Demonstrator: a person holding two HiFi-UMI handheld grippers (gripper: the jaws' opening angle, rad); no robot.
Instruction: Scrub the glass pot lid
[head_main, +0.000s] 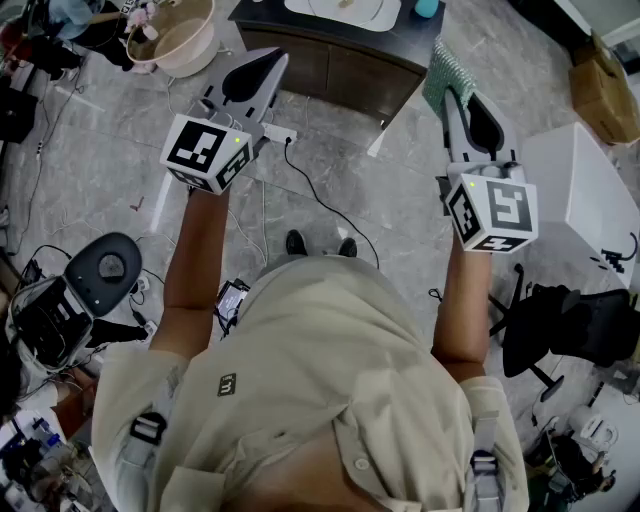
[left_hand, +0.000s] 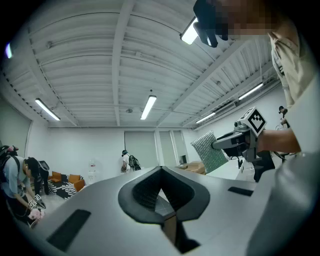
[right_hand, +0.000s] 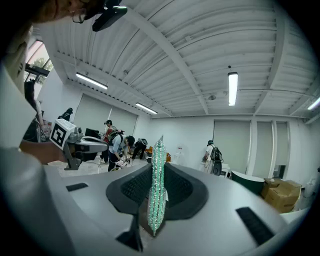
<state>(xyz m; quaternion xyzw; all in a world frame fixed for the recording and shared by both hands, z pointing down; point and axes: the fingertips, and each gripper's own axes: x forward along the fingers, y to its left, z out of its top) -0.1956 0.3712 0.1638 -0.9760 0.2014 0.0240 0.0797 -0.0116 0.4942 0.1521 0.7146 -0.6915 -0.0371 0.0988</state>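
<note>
My right gripper (head_main: 458, 100) is shut on a green scrubbing sponge (head_main: 440, 72), held up over the floor in front of a dark cabinet (head_main: 330, 62). In the right gripper view the sponge (right_hand: 157, 186) stands edge-on between the jaws of this gripper (right_hand: 159, 167). My left gripper (head_main: 255, 72) is raised at the left, shut with nothing in it; its own view shows the closed gripper (left_hand: 161, 175) pointing at the ceiling. A pale round object (head_main: 345, 10) lies on the cabinet top; I cannot tell whether it is the glass lid.
A beige basin (head_main: 187, 42) sits at the top left. A white power strip with a black cable (head_main: 281, 133) lies on the floor. A white box (head_main: 585, 190), a cardboard box (head_main: 605, 90) and a black office chair (head_main: 570, 330) stand at the right. People stand in the background.
</note>
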